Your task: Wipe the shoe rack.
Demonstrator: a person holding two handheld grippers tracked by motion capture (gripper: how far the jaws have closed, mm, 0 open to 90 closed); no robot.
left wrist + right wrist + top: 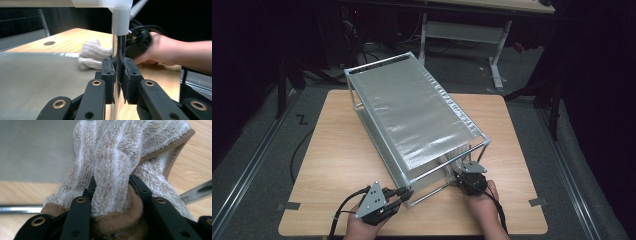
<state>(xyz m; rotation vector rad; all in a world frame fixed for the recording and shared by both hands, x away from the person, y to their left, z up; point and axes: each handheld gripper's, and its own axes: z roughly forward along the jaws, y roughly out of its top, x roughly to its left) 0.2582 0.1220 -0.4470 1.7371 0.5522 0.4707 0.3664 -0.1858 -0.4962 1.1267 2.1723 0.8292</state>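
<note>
A metal-framed rack (412,110) with silvery fabric shelves stands slantwise on the wooden table (337,150). My left gripper (408,192) is at the rack's near left corner. Seen from the left gripper, my left gripper (118,62) is shut on the chrome corner post (118,47), just below a white plastic joint. My right gripper (459,174) reaches in at the near right end of the lower shelf. In its own view the right gripper (111,185) is shut on a fluffy beige-and-white towel (112,152) with brown edging. The towel (92,53) rests bunched on the lower shelf (37,75).
A hole (49,43) pierces the tabletop beyond the shelf. Grey tape marks (288,205) sit at the table's near corners. Behind the table stands another desk on a white leg (497,50), with cables on the dark floor around it.
</note>
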